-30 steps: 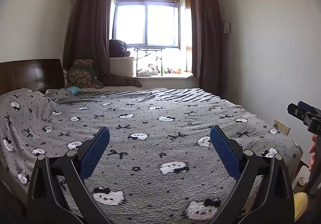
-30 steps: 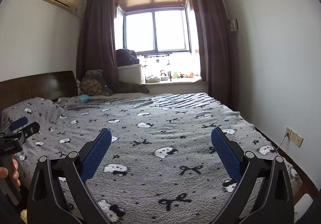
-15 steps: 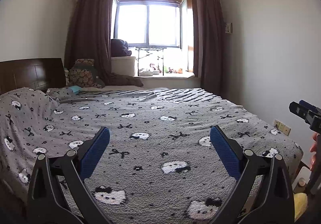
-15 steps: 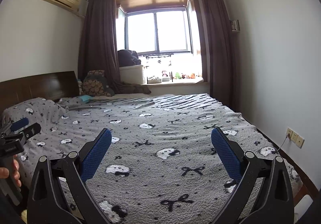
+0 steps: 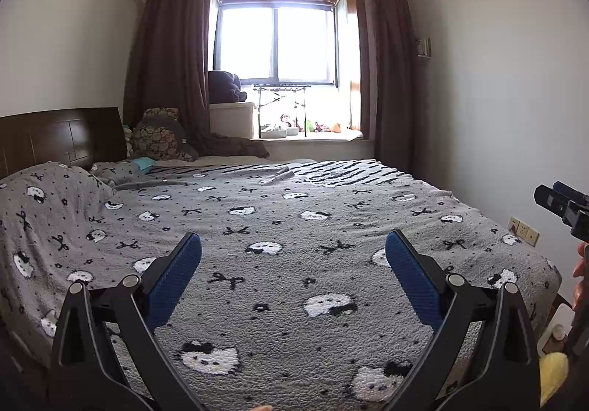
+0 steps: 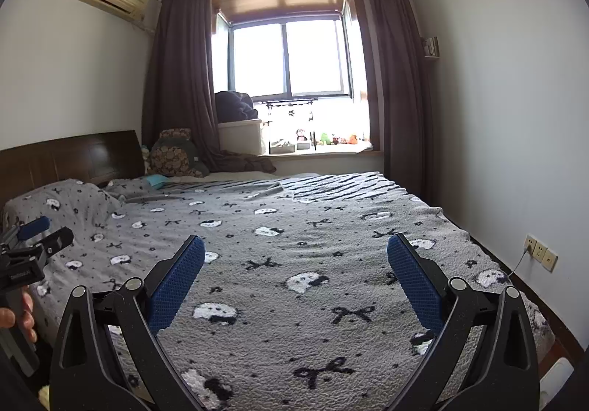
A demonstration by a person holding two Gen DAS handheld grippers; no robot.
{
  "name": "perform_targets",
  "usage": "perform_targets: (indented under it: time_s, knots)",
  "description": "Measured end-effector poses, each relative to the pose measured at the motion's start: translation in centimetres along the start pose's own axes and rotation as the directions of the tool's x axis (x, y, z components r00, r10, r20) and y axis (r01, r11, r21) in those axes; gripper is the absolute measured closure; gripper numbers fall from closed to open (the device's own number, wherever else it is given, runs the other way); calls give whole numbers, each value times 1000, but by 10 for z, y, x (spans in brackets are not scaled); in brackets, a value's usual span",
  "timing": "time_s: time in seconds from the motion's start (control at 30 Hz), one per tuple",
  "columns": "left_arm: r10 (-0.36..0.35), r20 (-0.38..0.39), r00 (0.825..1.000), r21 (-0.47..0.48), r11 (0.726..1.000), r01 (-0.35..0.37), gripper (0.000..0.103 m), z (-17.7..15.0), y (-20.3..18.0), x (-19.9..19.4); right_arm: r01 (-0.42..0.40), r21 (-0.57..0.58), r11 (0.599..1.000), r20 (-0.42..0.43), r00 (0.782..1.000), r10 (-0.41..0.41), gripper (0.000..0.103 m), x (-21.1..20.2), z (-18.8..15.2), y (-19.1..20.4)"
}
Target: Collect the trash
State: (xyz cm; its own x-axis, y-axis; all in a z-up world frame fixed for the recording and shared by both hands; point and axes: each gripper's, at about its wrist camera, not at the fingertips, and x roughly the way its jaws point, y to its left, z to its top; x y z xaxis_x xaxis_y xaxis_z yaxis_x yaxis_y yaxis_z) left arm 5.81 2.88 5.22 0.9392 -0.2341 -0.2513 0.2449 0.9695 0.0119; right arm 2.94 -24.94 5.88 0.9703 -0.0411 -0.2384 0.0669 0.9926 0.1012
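Note:
Both grippers are held above the near edge of a bed [image 5: 294,227] covered with a grey blanket with cat faces and bows. My left gripper [image 5: 293,245] is open and empty; it also shows at the left edge of the right wrist view [image 6: 35,234]. My right gripper [image 6: 295,249] is open and empty; it also shows at the right edge of the left wrist view [image 5: 561,197]. No trash is clear on the blanket. A small teal item [image 5: 143,163] lies near the pillows.
A dark wooden headboard [image 5: 62,138] stands at the left. A window sill [image 5: 313,133] with toys and a white box is at the far end. The white wall [image 6: 515,116] with sockets [image 6: 539,252] runs along the right. A yellow object [image 5: 552,370] lies low at the right.
Both views have drifted slightly, with the window and bed shifting a little in the frame. Both grippers stay open and empty.

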Motion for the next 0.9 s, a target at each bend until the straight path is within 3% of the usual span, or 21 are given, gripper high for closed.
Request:
perform_targets:
  time_s: [0.27, 0.9]
  knots:
    - [35, -11, 999, -48, 998, -35, 8, 2, 8, -2, -2, -4, 1000, -6, 1000, 2, 3, -1, 1, -1]
    - [100, -33, 994, -23, 995, -101, 8, 4, 11, -1, -2, -4, 1000, -7, 1000, 2, 3, -1, 1, -1]
